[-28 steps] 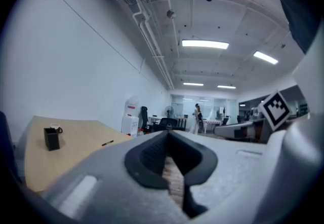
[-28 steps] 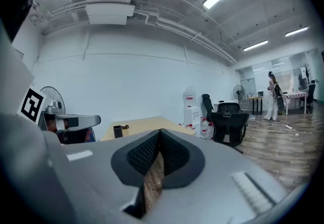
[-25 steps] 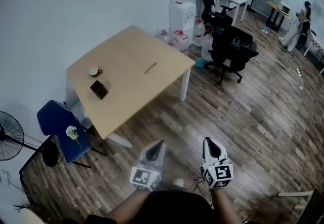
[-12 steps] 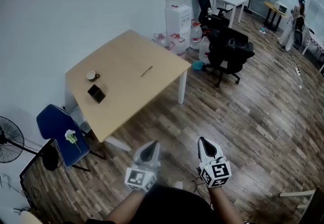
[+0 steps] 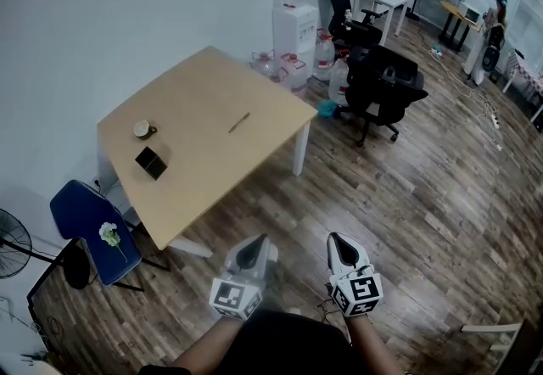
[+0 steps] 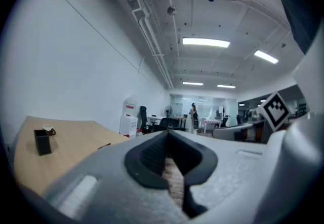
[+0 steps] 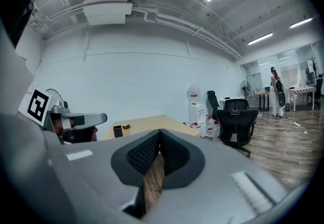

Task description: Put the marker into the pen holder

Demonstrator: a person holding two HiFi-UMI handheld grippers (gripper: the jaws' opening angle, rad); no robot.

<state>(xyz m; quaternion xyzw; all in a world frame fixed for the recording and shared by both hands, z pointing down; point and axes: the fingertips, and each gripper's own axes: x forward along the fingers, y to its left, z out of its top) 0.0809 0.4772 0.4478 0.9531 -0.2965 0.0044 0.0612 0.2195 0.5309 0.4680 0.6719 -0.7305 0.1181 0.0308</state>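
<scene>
Head view: one marker (image 5: 239, 121), one pen holder (image 5: 150, 162), one table (image 5: 212, 85); left claw (image 5: 257, 240), right claw (image 5: 334, 239), both pinched together, empty.

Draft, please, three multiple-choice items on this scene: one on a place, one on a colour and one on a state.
1. Where is the marker? A) on the table, apart from the pen holder B) inside it C) on top of it
2. What colour is the pen holder? A) white B) black C) red
3. How are the left tool and right tool? A) open B) shut on the marker C) shut, empty
Key: 1 A, it lies alone mid-table; 2 B, a black box near the cup; 3 C, each tool's view shows jaws together, nothing between.
</scene>
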